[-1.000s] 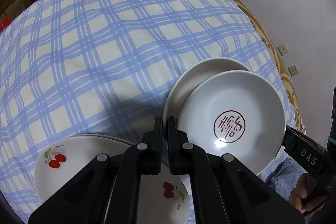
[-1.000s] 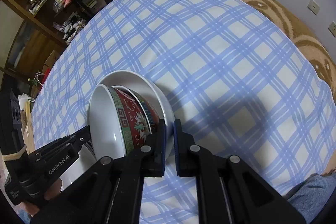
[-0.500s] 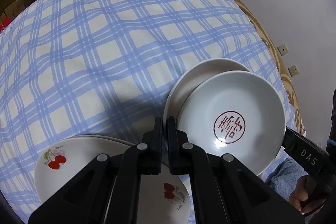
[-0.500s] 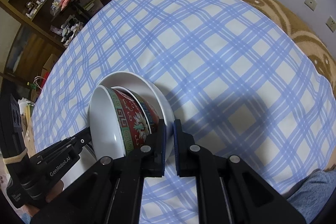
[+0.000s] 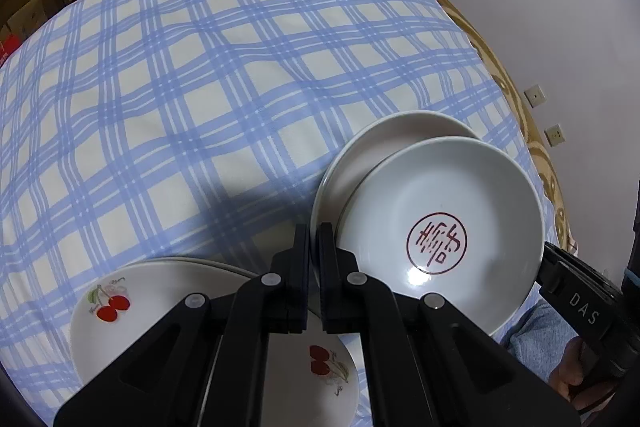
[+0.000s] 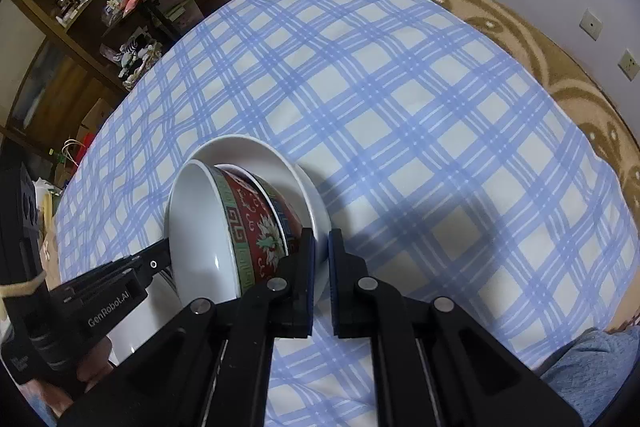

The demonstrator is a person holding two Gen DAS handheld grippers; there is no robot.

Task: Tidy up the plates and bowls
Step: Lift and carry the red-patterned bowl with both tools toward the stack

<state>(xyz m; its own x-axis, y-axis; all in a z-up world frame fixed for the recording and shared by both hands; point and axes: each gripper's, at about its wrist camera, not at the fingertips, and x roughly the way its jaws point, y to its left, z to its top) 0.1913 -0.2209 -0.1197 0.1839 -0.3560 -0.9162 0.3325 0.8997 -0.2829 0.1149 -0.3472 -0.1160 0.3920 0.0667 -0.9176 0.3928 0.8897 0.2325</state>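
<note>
Gripping white bowl [image 5: 440, 223] | red seal inside | red-patterned outside

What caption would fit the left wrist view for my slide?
Closed left gripper at the rim of a white plate carrying a red-emblem bowl, cherry plates alongside.
</note>
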